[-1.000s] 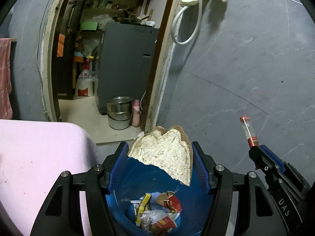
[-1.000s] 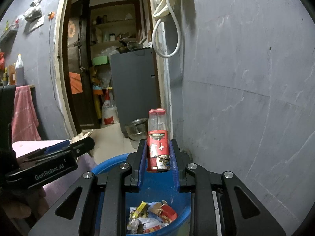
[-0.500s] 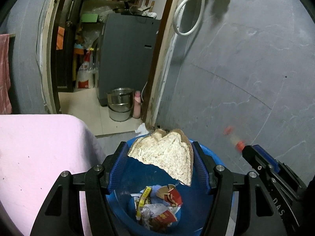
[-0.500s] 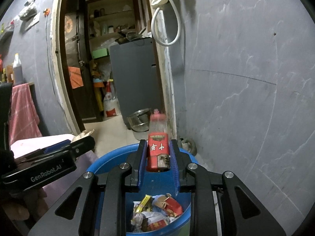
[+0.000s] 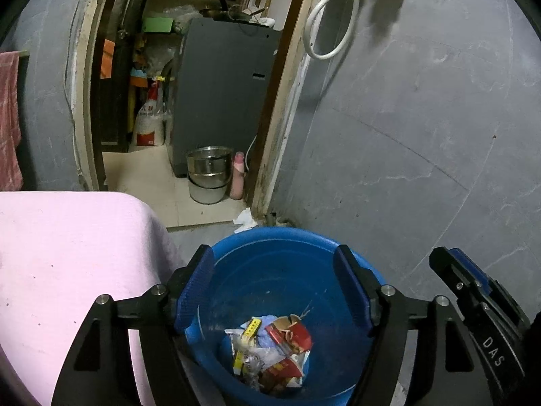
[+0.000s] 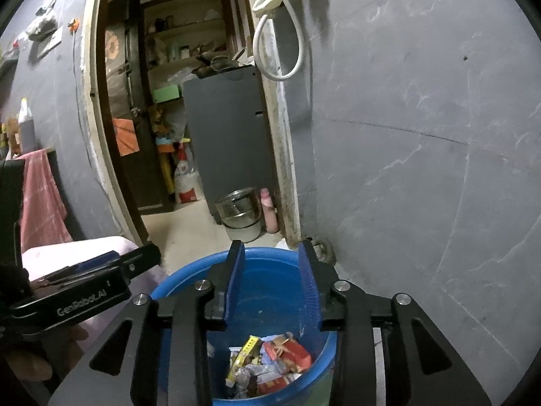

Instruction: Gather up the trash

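Observation:
A blue bucket (image 5: pixel 280 247) stands on the floor below both grippers and shows in the right wrist view too (image 6: pixel 267 260). Crumpled wrappers and red packets (image 5: pixel 270 348) lie at its bottom, also seen in the right wrist view (image 6: pixel 270 362). My left gripper (image 5: pixel 275 291) is open and empty above the bucket. My right gripper (image 6: pixel 272 280) is open and empty above the bucket, and its side shows in the left wrist view (image 5: pixel 473 291). The left gripper's side shows in the right wrist view (image 6: pixel 101 277).
A pink-covered surface (image 5: pixel 67 253) lies left of the bucket. A grey wall (image 5: pixel 422 135) rises behind it. A doorway holds a grey appliance (image 5: pixel 223 94), steel pots (image 5: pixel 208 174) and a pink bottle (image 5: pixel 237 179). A white scrap (image 5: pixel 245 221) lies on the floor.
Both grippers opened over the bucket. The brown flat piece left the left gripper and the red-labelled bottle left the right gripper; neither shows now.

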The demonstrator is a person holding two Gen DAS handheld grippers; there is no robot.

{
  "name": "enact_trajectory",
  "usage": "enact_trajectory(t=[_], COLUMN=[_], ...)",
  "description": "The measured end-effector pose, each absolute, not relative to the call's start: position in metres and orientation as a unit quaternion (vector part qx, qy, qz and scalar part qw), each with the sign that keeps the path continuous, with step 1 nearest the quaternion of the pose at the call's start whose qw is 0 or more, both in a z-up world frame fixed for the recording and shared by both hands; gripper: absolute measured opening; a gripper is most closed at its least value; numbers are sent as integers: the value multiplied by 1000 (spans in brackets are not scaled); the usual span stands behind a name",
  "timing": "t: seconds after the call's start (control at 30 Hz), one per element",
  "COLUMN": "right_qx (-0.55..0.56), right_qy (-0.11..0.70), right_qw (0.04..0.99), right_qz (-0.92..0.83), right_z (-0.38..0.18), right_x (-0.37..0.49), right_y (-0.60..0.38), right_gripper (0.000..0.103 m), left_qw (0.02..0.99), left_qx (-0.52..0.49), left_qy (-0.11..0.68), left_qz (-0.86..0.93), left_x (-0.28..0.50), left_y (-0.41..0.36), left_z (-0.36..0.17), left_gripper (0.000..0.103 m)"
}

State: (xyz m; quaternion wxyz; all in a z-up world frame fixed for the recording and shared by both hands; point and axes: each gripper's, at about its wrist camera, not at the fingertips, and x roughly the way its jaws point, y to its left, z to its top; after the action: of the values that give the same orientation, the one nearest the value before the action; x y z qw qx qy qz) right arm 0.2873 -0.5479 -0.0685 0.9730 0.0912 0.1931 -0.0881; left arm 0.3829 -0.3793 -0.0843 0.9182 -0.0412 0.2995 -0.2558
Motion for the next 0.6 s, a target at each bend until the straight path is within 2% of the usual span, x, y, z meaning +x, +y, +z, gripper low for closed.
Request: enact_trajectory(t=[0.27, 0.43, 0.47, 0.5, 0.53, 0.6], right_qx=[90, 90, 90, 92, 93, 92], right_qy=[173, 159, 157, 154, 150, 144], right_qw=[976, 979, 979, 980, 980, 981], right_qz=[-93, -92, -92, -91, -89, -86], right_z=[-49, -34, -30, -28, -25, -18], right_x=[275, 265, 263, 261, 258, 254], right_y=[-544, -538, -536, -535, -533, -529], right_gripper=[46, 58, 65, 72, 74, 76], left_qw=[925, 931, 931, 931, 931, 936], left_qx=[-51, -46, -45, -45, -45, -50], left_qy=[281, 267, 266, 266, 265, 254], left_qz=[-252, -246, -245, -246, -246, -241], left_x=[374, 365, 363, 362, 360, 355], left_y=[-363, -352, -350, -347, -344, -336], left_z=[-58, -41, -39, -36, -33, -26], left_gripper=[68, 69, 70, 76, 83, 84])
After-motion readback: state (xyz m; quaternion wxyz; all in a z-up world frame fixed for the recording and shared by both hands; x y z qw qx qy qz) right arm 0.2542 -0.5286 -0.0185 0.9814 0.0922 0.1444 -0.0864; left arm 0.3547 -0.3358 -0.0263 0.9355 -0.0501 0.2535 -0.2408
